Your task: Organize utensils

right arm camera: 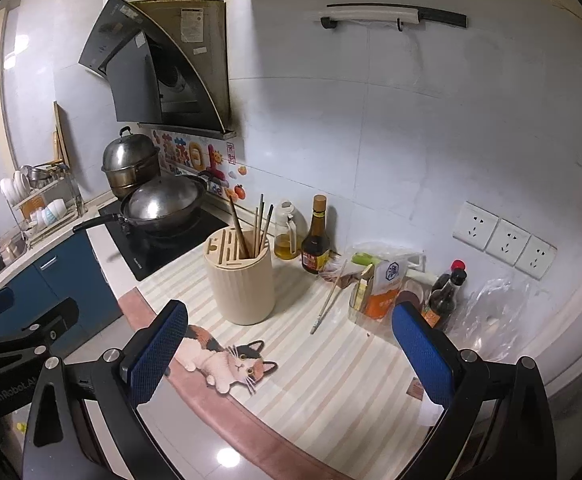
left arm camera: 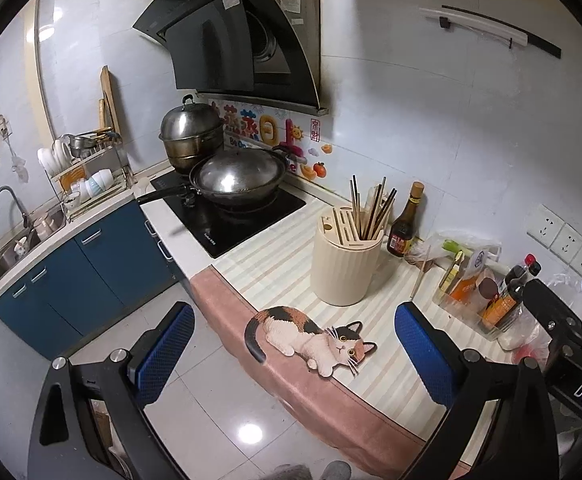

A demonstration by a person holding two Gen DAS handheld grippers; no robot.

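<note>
Both the left gripper (left arm camera: 295,354) and right gripper (right arm camera: 291,354) hover wide open and empty near the counter edge, likely because 1 stray chopstick (right arm camera: 328,298) lies right of the cream utensil holder (right arm camera: 239,280), awaiting pickup.

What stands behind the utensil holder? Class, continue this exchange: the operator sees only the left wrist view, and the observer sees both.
Observer: A clear oil bottle stands there, left of the dark sauce bottle.
Operator: Is the right hand-held gripper open?
Observer: Yes, the right hand-held gripper is open and empty, above the striped mat.
Operator: Is anything lying near it?
Observer: A small brown scrap lies on the mat at its right side.
</note>
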